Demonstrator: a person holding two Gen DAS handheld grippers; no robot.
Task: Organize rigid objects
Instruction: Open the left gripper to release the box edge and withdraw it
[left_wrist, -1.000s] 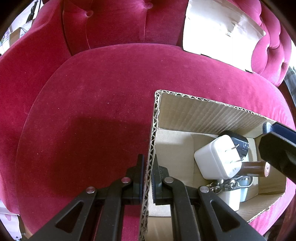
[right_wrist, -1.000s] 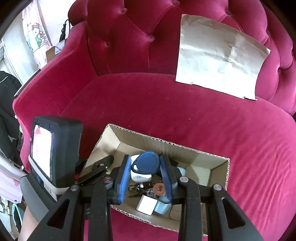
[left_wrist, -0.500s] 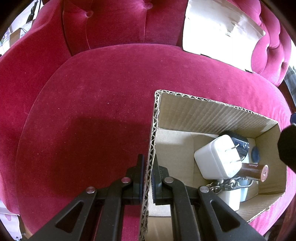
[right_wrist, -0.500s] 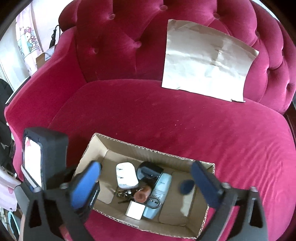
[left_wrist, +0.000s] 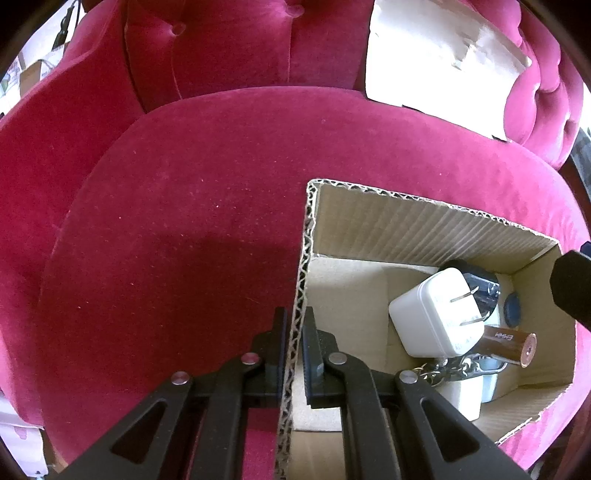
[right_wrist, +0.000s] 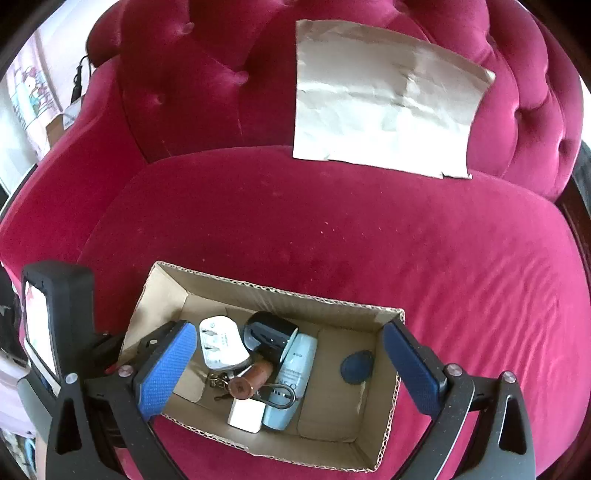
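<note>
The left gripper (left_wrist: 293, 341) pinched the box (left_wrist: 424, 229) wall. The right gripper (right_wrist: 291, 365) hung spread wide and empty above the box, where the blue fob (right_wrist: 356, 366) lay on the bare floor right of the charger (right_wrist: 221, 347)

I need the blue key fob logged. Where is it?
In the right wrist view, the blue key fob lies on the floor of the cardboard box, in its right part, apart from the light blue bottle to its left.

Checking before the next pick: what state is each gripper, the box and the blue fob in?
left gripper: shut on the box wall.
right gripper: open, empty, above the box.
cardboard box: open-topped, upright on the sofa.
blue fob: lying loose on the box floor.
</note>
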